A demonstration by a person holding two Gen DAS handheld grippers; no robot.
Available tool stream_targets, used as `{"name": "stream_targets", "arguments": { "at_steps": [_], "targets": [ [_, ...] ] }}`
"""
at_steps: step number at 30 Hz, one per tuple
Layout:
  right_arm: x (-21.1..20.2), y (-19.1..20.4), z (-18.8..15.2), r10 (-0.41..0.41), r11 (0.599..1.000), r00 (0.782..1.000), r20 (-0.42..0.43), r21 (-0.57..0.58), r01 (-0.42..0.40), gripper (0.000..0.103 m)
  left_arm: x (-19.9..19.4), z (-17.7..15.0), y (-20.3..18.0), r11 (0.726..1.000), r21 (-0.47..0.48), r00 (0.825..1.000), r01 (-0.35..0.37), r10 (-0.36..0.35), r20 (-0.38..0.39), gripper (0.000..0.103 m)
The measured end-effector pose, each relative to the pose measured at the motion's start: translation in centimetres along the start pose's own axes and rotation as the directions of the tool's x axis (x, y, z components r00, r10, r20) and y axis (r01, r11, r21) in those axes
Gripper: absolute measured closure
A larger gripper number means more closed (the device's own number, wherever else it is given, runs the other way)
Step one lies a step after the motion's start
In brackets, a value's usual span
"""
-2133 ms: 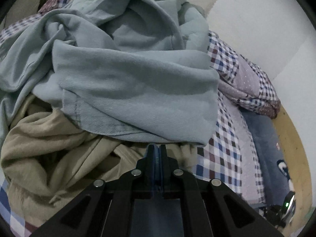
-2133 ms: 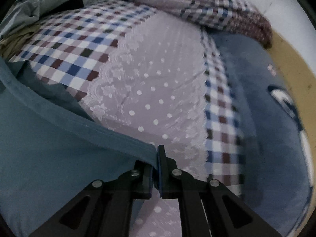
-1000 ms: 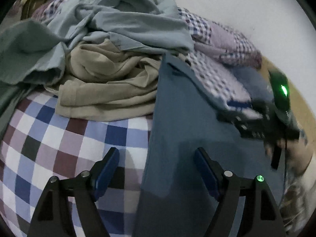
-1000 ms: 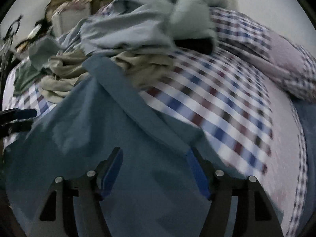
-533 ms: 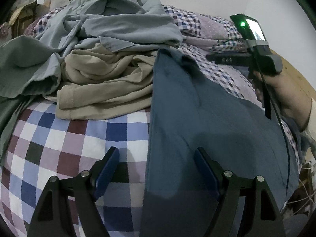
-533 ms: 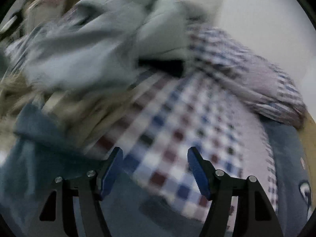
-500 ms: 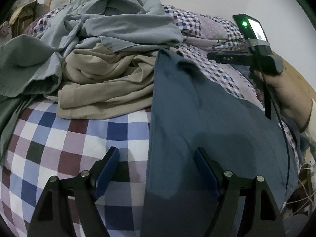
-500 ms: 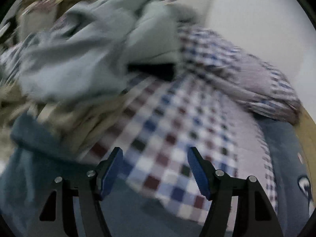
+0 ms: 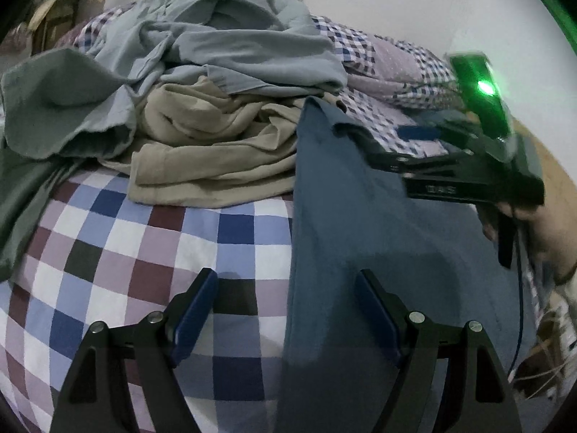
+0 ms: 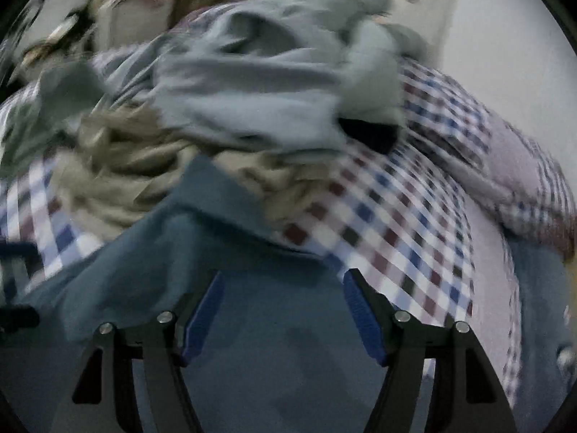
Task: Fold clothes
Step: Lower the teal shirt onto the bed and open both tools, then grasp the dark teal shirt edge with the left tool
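Note:
A dark blue garment (image 9: pixel 378 216) lies spread flat on the checked bed sheet (image 9: pixel 119 249); it also shows in the right wrist view (image 10: pixel 274 324). My left gripper (image 9: pixel 286 281) is open and empty, just above the garment's left edge. My right gripper (image 10: pixel 283 281) is open and empty, low over the garment's upper part; in the left wrist view it (image 9: pixel 407 133) hovers over the garment's far right corner, held by a hand. A heap of unfolded clothes sits behind: a beige piece (image 9: pixel 216 144) and grey-blue pieces (image 9: pixel 245 50).
A grey-green garment (image 9: pixel 54 97) hangs at the left. A checked and dotted quilt (image 9: pixel 393 65) is bunched against the white wall. A blue blanket (image 10: pixel 541 306) lies at the right in the right wrist view. Boxes and clutter (image 10: pixel 126 3) stand beyond the bed.
Both grippers were shut on the blue garment, then let go and opened. In the last half second my right gripper swung down toward the garment's far corner; the left stayed still.

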State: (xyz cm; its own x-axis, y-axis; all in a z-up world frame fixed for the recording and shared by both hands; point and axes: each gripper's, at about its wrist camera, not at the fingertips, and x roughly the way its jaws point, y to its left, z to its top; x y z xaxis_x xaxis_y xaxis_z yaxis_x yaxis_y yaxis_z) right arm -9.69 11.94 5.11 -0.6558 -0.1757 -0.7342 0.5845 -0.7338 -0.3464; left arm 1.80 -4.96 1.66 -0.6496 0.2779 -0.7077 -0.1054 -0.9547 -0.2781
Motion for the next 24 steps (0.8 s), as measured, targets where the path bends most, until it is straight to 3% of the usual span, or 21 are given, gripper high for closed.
{"name": "stream_targets", "arguments": {
  "at_steps": [5,8,11,15,19,24],
  "targets": [
    [2.3,2.7,1.9,-0.011,0.994,1.000,-0.008,-0.106,0.010,0.030,0.0,-0.2,0.0,1.000,0.015,1.000,0.002,-0.002,0.003,0.021],
    [3.5,2.5,3.9,-0.065,0.988,0.998,0.001,-0.141,0.065,0.030,0.0,-0.2,0.0,1.000,0.029,1.000,0.006,-0.006,0.002,0.021],
    [2.5,0.2,6.7,-0.152,0.986,0.987,0.050,-0.062,0.155,0.030,-0.2,-0.3,0.1,0.999,0.031,1.000,0.015,-0.015,0.001,0.021],
    [-0.7,-2.2,8.6,-0.281,0.960,0.952,0.125,0.053,0.277,0.030,-0.9,-0.2,0.7,0.999,0.015,0.999,0.035,-0.035,0.005,0.021],
    [-4.2,-2.2,7.4,-0.269,0.961,0.952,0.143,0.109,0.255,0.030,-2.8,-0.3,2.2,0.996,-0.056,0.997,0.071,-0.069,0.030,0.021],
    [-10.3,0.7,2.0,-0.200,0.969,0.963,0.178,0.180,0.168,0.028,-5.7,-1.0,3.9,0.980,-0.146,0.989,0.137,-0.128,0.070,0.021]
  ]
}}
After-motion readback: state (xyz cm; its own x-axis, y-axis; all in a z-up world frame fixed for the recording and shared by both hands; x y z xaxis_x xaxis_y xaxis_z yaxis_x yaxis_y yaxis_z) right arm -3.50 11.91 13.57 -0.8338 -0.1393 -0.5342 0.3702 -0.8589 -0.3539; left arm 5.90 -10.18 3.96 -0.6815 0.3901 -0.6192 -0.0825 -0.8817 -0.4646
